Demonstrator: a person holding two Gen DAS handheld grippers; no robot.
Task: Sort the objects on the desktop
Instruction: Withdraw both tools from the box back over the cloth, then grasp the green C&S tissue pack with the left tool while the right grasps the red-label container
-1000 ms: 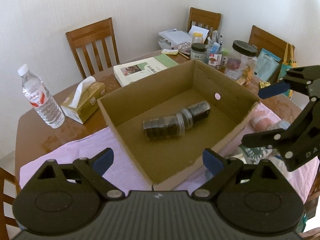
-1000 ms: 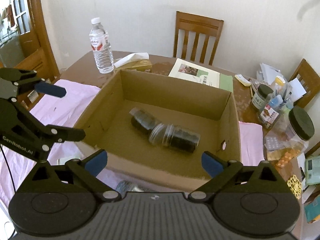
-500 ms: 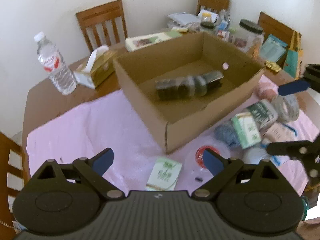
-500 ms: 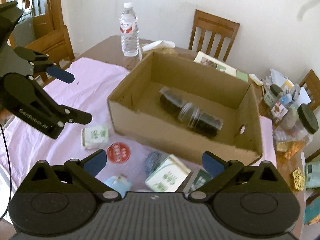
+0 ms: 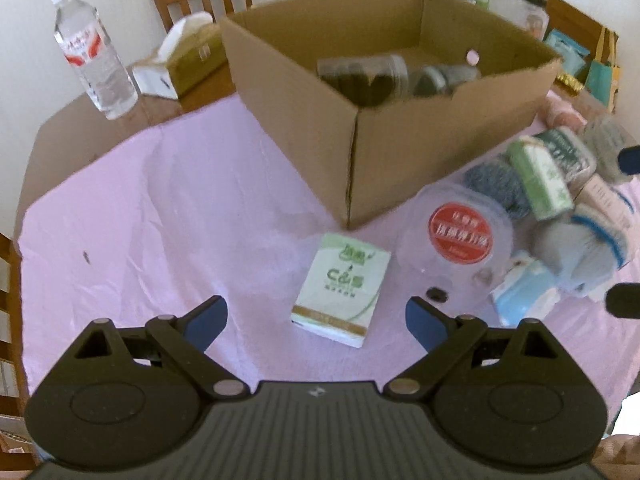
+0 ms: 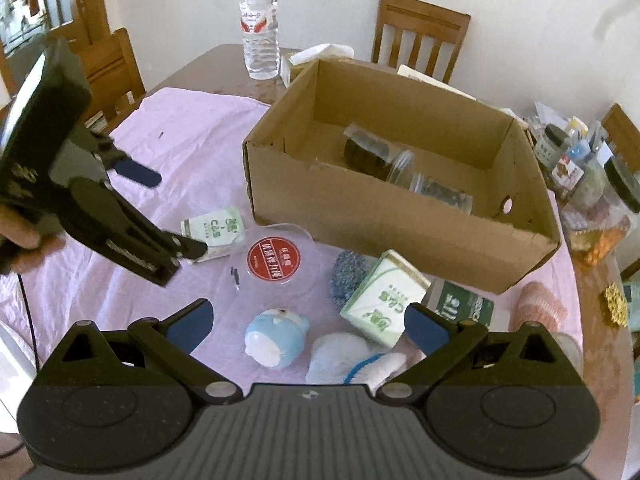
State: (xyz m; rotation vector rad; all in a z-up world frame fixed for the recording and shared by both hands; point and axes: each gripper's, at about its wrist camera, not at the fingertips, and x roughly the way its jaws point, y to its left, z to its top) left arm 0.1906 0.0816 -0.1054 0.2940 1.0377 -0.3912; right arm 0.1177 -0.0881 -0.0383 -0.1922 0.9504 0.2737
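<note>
A cardboard box [image 5: 400, 128] [image 6: 360, 208] on a pink cloth holds two clear jars [image 5: 380, 72] [image 6: 400, 164] lying on their sides. In front of it lie a green-white tissue pack [image 5: 340, 284] [image 6: 214, 232], a clear lid with a red label [image 5: 458, 228] [image 6: 274, 260], a second tissue pack [image 6: 384, 304], a blue scrubber [image 6: 348, 276], a blue toy [image 6: 278, 336] and socks [image 6: 352, 360]. My left gripper [image 5: 316, 320] [image 6: 168, 216] is open, low over the first tissue pack. My right gripper [image 6: 306, 324] is open above the toy and socks.
A water bottle [image 5: 94, 52] [image 6: 260, 28] and a tissue box [image 5: 184, 60] stand behind the cardboard box. Jars and clutter [image 6: 588, 168] fill the table's right end. A green can [image 6: 464, 308] and a pink roll [image 6: 540, 304] lie by the box. Wooden chairs ring the table.
Both grippers have pulled back from over the box and dropped toward the loose items in front of it. The left gripper now hovers over the tissue pack.
</note>
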